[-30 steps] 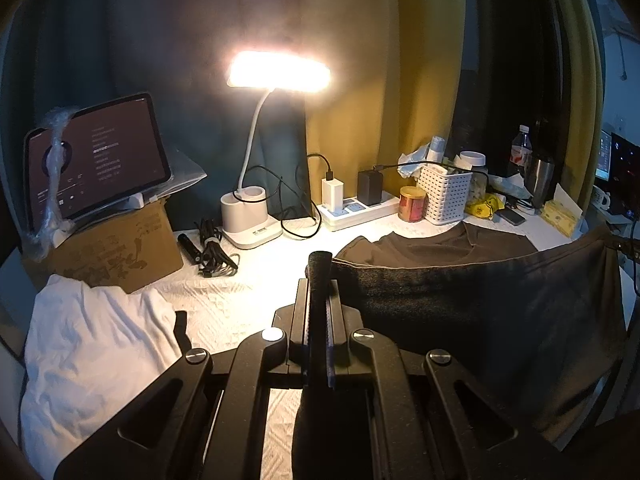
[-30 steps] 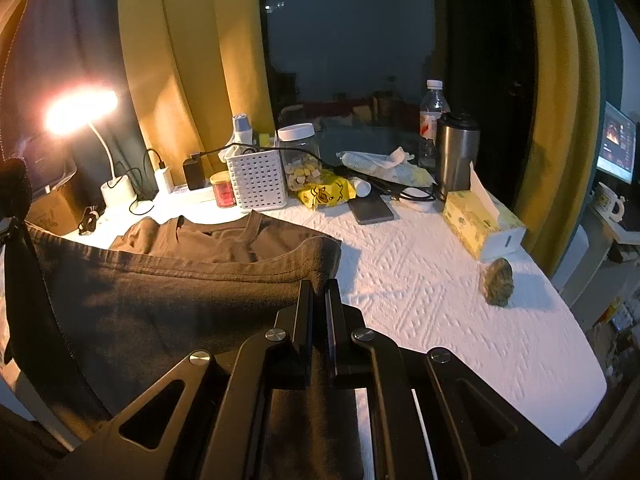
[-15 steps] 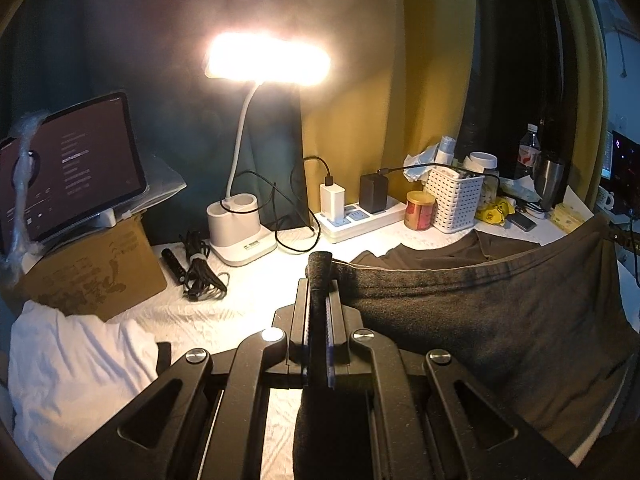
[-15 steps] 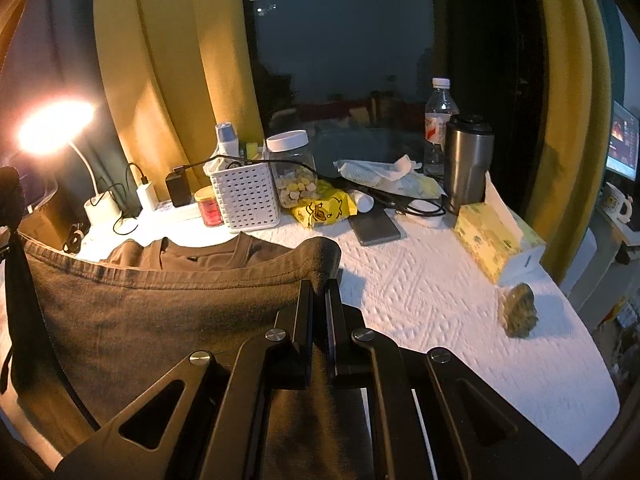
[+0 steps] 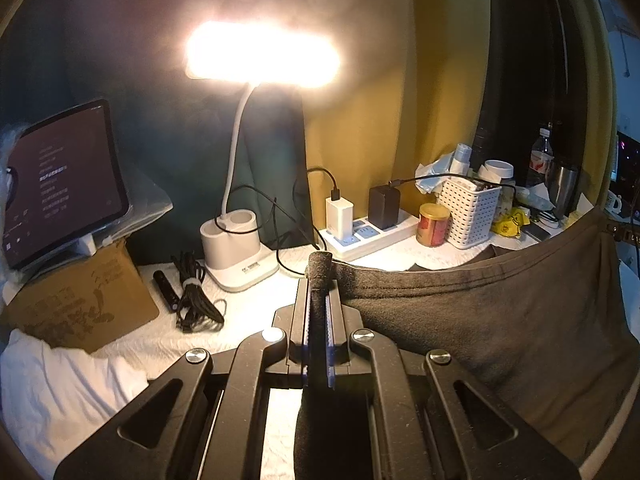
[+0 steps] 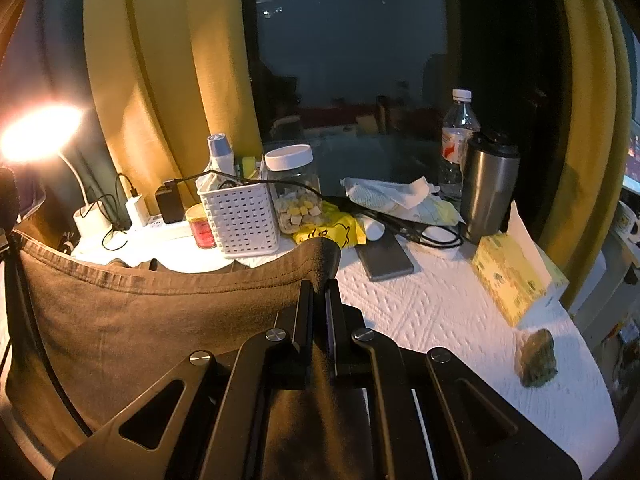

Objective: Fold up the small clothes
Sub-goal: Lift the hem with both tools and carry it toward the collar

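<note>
A dark brown-grey garment (image 5: 492,320) hangs stretched between my two grippers above the white table. My left gripper (image 5: 319,280) is shut on one corner of its hemmed edge, and the cloth runs off to the right. In the right wrist view the same garment (image 6: 152,320) spreads to the left, with my right gripper (image 6: 319,280) shut on its other corner. A little of the garment's far part still lies on the table behind the raised hem. A white cloth (image 5: 60,392) is heaped at the lower left of the left wrist view.
At the table's back stand a lit desk lamp (image 5: 236,252), a power strip (image 5: 368,232) with chargers, a red tin (image 5: 433,225), a white basket (image 6: 240,220), a jar (image 6: 294,188), a steel tumbler (image 6: 490,188) and a tissue box (image 6: 516,276). A tablet (image 5: 64,180) rests on a cardboard box. A phone (image 6: 384,256) and a greenish lump (image 6: 538,358) lie on the white cover.
Both grippers have carried the held hem forward toward the back of the table. The lamp, basket and jar loom nearer, and less of the garment's far part shows beyond the hem.
</note>
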The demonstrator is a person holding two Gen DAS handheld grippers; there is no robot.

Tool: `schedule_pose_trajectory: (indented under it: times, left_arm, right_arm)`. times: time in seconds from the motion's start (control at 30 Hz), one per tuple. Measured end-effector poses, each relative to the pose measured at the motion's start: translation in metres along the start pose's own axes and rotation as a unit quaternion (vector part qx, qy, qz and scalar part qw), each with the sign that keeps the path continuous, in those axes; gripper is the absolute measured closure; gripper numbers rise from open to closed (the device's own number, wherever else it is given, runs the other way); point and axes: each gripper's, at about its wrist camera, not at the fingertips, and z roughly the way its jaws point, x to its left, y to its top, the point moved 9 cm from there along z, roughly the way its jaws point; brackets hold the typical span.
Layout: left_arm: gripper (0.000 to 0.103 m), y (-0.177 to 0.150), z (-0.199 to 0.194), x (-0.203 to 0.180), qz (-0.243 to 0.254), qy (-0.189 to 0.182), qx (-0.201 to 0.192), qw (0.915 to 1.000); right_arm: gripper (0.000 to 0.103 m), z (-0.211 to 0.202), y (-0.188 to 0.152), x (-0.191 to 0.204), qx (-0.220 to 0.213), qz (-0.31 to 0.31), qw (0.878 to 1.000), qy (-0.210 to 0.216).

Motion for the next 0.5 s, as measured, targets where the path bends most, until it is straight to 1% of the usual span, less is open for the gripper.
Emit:
schedule_pose_trajectory:
  times: [0.3,0.5]
  left_arm:
    - [0.099,0.015,0.027,0.001,0.018,0.0,-0.002,0.9998]
    - [0.099,0.023,0.045,0.007,0.012,0.005,0.002,0.9999]
  right_arm:
    - [0.097,0.025,0.015,-0.006,-0.003,-0.008,1.0,-0.004]
    - [0.097,0.049,0.025,-0.01,-0.004,-0.007,1.0,-0.004]
